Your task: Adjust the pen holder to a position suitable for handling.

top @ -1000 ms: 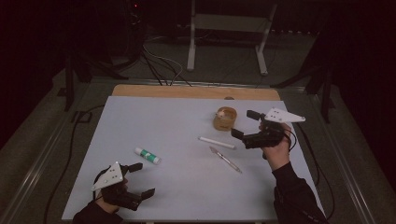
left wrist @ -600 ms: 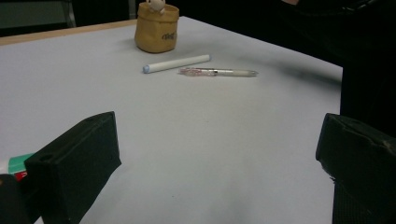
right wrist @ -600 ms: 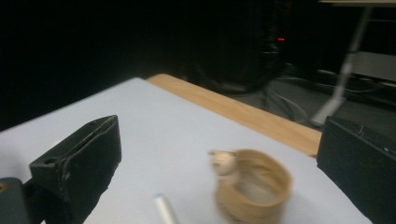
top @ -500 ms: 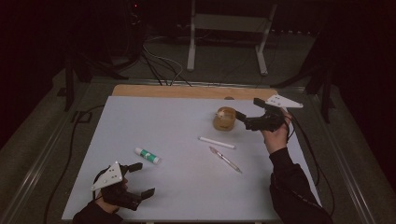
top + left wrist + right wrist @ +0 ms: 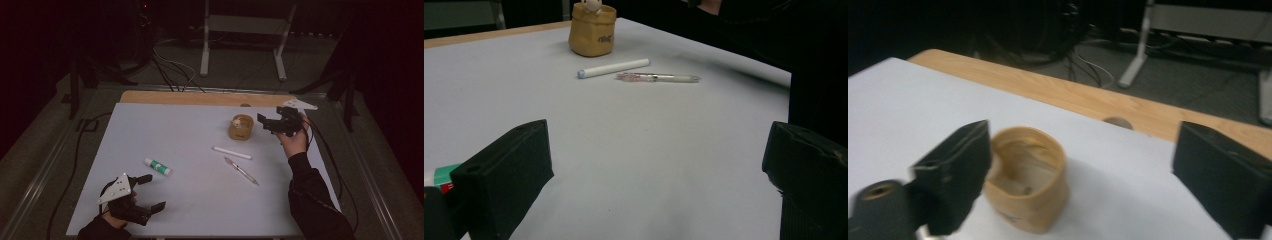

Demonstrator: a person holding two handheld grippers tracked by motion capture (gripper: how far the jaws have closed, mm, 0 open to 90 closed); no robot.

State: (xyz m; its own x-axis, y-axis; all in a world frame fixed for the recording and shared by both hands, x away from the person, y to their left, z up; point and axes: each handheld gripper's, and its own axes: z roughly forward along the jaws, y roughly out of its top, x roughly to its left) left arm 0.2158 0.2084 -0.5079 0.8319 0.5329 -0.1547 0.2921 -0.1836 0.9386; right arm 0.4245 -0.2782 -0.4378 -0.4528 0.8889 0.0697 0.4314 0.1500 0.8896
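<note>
Right claw (image 5: 266, 125) raised, jaws just closing slightly, empty; left claw (image 5: 148, 192) low, agape.

tongs (image 5: 141, 194): black, blocky jaws | grey three-cornered top plates | black cables | dark sleeves

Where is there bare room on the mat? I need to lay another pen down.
Free: the wide left and far part of the mat, behind the glue stick, and the near middle between the left gripper and the pen. Crowded: around the tan cup, white marker and right gripper.
</note>
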